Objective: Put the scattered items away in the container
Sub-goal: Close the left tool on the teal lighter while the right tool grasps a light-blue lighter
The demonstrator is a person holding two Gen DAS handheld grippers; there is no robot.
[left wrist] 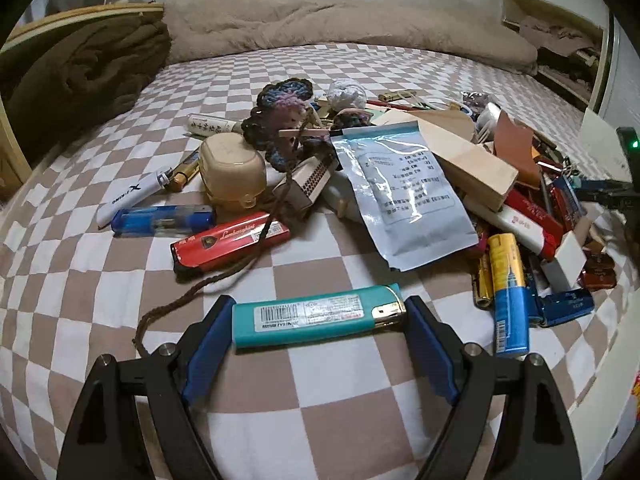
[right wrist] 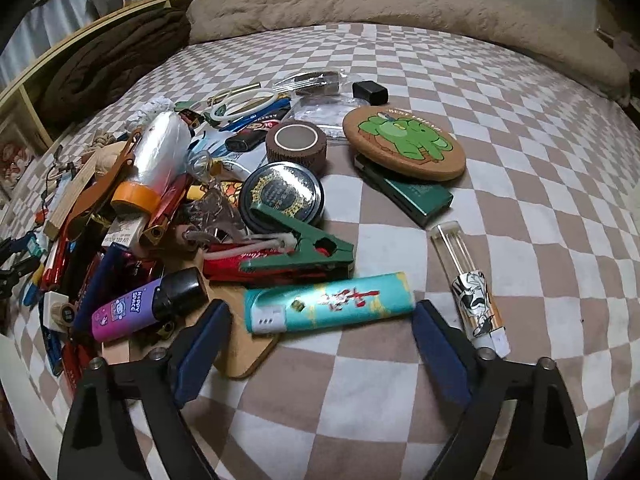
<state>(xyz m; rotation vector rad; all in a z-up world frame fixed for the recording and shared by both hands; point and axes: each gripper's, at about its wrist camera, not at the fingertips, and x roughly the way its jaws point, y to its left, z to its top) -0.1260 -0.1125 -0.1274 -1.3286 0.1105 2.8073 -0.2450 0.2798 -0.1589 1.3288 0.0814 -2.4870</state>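
In the left wrist view a teal lighter [left wrist: 318, 314] lies crosswise between my left gripper's [left wrist: 319, 312] blue pads; both pads press on its ends, so the gripper is shut on it. In the right wrist view a teal patterned lighter [right wrist: 330, 303] lies crosswise between the fingers of my right gripper [right wrist: 322, 312]. The right pad [right wrist: 430, 332] sits at its end, while a small gap shows at the left pad [right wrist: 208, 328], so this gripper is open. Both lighters sit at the near edge of a heap of scattered small items on a checkered bedsheet [left wrist: 352, 384].
The left view's heap holds a blue lighter [left wrist: 160, 220], red case [left wrist: 230, 246], foil pouch [left wrist: 404, 196], wooden block [left wrist: 460, 156] and batteries [left wrist: 508, 292]. The right view shows a green clip [right wrist: 298, 250], round tin [right wrist: 282, 194], frog coaster [right wrist: 404, 142] and purple lighter [right wrist: 148, 306]. Blankets [left wrist: 340, 28] lie behind.
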